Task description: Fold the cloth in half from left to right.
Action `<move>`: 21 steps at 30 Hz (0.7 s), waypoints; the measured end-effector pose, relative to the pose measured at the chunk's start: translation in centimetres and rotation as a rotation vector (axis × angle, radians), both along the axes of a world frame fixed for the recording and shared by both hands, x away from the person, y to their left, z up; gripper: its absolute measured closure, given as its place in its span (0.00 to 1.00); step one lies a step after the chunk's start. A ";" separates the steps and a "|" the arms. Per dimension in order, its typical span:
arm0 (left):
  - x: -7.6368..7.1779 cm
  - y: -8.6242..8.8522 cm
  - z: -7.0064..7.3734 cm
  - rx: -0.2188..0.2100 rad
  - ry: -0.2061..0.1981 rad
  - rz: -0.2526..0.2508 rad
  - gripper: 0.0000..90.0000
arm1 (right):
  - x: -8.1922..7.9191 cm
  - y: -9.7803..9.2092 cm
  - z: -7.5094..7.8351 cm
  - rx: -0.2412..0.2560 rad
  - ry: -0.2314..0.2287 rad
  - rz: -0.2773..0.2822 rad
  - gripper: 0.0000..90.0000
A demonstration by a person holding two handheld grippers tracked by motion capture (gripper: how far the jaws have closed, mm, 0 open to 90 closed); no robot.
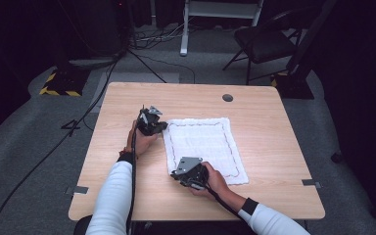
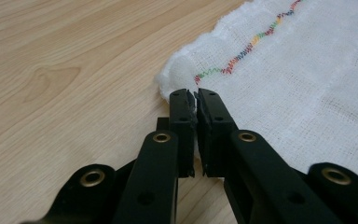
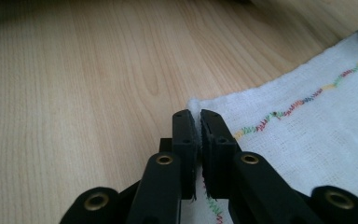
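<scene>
A white cloth (image 1: 205,147) with a multicoloured stitched border lies flat on the wooden table (image 1: 269,127). My left gripper (image 1: 162,126) is at the cloth's far left corner. In the left gripper view its jaws are shut on the cloth's (image 2: 307,74) edge just below the bunched corner, left gripper (image 2: 195,95). My right gripper (image 1: 175,173) is at the near left corner. In the right gripper view its jaws pinch the white cloth (image 3: 317,140) at that corner, right gripper (image 3: 195,114).
A round grommet hole (image 1: 227,97) sits near the table's far edge. Beyond the table stand a black chair (image 1: 264,41), a white stand (image 1: 185,29) and cables on the grey floor. Bare wood lies to the left and right of the cloth.
</scene>
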State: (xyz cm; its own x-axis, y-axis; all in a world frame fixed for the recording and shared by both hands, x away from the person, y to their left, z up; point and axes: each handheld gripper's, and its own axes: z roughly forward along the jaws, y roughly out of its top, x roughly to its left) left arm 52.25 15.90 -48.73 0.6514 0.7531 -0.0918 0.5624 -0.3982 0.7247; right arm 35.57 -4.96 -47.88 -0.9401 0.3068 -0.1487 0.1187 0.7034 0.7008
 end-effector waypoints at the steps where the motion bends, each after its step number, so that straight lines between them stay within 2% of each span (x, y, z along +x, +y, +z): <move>1: -0.1 0.2 0.2 -0.012 -0.005 0.006 0.95 | 0.0 0.1 0.1 0.002 -0.003 0.004 0.94; 4: -0.4 0.6 0.9 -0.033 -0.021 0.000 0.95 | -0.1 0.1 0.5 0.006 -0.008 0.011 0.95; 9: -0.7 0.4 2.4 -0.039 -0.051 -0.009 0.95 | 0.0 -0.4 1.6 0.027 -0.020 0.004 0.95; 15: -0.8 -1.4 4.0 -0.034 -0.083 -0.027 0.95 | -0.2 -2.2 2.8 0.059 -0.035 -0.024 0.95; 21: -0.4 -3.7 5.4 -0.019 -0.107 -0.042 0.94 | -0.5 -4.9 3.7 0.081 -0.042 -0.059 0.95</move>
State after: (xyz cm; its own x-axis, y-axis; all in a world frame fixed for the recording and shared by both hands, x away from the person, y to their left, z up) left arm 51.85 12.23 -43.36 0.6896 0.7234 -0.0341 0.4642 -0.4054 0.7876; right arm 35.04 -9.86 -44.15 -0.9135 0.3744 -0.1595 0.1282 0.6368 0.7603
